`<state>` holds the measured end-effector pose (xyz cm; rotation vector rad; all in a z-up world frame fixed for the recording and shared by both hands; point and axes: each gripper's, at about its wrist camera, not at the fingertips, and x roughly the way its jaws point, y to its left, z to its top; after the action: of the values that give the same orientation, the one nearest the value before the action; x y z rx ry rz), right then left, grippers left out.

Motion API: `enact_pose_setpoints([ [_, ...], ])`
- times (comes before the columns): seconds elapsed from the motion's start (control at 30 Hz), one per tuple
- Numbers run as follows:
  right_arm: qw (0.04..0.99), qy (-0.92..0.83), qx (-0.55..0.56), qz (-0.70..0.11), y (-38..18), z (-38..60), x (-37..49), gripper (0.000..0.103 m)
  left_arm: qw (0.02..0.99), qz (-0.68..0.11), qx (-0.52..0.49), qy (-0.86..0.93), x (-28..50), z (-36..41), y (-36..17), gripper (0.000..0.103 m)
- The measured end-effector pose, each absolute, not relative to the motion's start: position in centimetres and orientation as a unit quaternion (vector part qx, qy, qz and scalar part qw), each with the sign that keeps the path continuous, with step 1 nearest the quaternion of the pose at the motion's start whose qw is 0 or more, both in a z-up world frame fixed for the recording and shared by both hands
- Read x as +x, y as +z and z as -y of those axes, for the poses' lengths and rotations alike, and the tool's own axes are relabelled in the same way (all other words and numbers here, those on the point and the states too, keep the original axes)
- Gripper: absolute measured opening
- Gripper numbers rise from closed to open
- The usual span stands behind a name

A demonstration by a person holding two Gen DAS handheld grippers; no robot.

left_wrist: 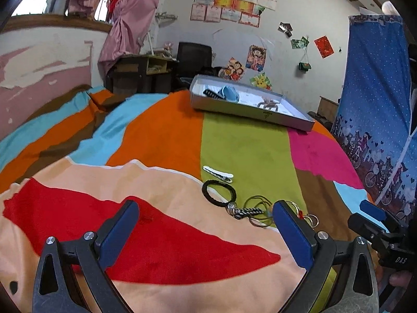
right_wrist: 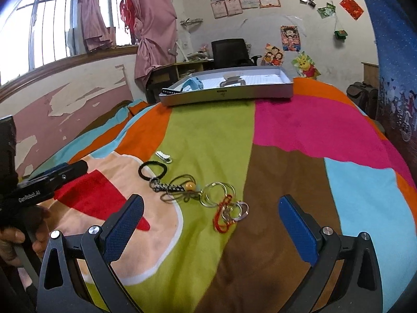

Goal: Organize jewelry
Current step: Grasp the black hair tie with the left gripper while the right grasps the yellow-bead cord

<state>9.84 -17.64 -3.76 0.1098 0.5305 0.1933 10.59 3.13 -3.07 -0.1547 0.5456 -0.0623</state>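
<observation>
Loose jewelry lies on the colourful bedspread: a white hair clip (right_wrist: 163,156), a black hair tie (right_wrist: 152,170), a braided black-white charm (right_wrist: 166,187) on an olive cord with an amber bead (right_wrist: 189,186), several metal rings (right_wrist: 217,192) and a red cord (right_wrist: 221,217). The clip (left_wrist: 218,173), the hair tie (left_wrist: 219,193) and the charm (left_wrist: 245,211) also show in the left wrist view. My left gripper (left_wrist: 206,230) is open and empty, left of the pile. My right gripper (right_wrist: 211,224) is open and empty, just short of the rings. A grey box (right_wrist: 226,94) stands further back.
The box (left_wrist: 250,109) holds a blue cloth item (left_wrist: 228,92), a black comb and a small metal piece. A desk and black chair (right_wrist: 229,50) stand behind the bed. A blue patterned wardrobe (left_wrist: 375,109) stands at the right. The window wall lies to the left.
</observation>
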Motion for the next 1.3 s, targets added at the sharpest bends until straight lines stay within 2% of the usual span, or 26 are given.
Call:
enact_pose_setpoints([
  [0.2,0.952,0.128,0.04,-0.276,-4.3,16.4,13.5,0.091,0.956,-0.28,-0.077,-0.047,14.0,-3.9,-4.1,0.1],
  [0.27,0.95,0.132,0.037,-0.28,-4.7,15.9,14.8,0.082,0.955,-0.282,-0.074,-0.056,15.2,-3.9,-4.3,0.094],
  [0.4,0.945,0.137,0.035,-0.295,-5.5,15.3,16.9,0.071,0.95,-0.293,-0.069,-0.083,17.5,-3.5,-4.9,0.08],
  [0.47,0.94,0.144,0.033,-0.307,-6.0,14.8,18.0,0.061,0.947,-0.301,-0.065,-0.093,18.5,-3.2,-5.2,0.072],
  [0.57,0.934,0.155,0.032,-0.322,-6.8,14.1,19.1,0.054,0.942,-0.314,-0.065,-0.099,19.9,-3.0,-5.7,0.063],
  [0.73,0.926,0.173,0.012,-0.334,-7.6,12.3,20.4,0.045,0.934,-0.335,-0.075,-0.1,21.6,-3.0,-6.8,0.046],
  [0.87,0.921,0.18,0.006,-0.346,-8.2,11.5,21.1,0.04,0.927,-0.355,-0.069,-0.105,22.0,-2.6,-7.6,0.038],
  [1.17,0.906,0.177,-0.001,-0.384,-9.7,10.9,22.1,0.037,0.918,-0.383,-0.048,-0.091,22.7,-1.7,-8.4,0.011],
  [1.2,0.905,0.178,-0.004,-0.388,-9.8,10.7,22.2,0.035,0.917,-0.386,-0.046,-0.089,22.7,-1.7,-8.4,0.007],
  [1.23,0.904,0.177,-0.008,-0.39,-9.9,10.5,22.3,0.029,0.916,-0.39,-0.044,-0.087,22.8,-1.6,-8.5,0.007],
  [1.3,0.902,0.172,-0.017,-0.396,-10.0,10.1,22.3,0.025,0.915,-0.392,-0.043,-0.085,22.6,-1.5,-8.5,0.006],
])
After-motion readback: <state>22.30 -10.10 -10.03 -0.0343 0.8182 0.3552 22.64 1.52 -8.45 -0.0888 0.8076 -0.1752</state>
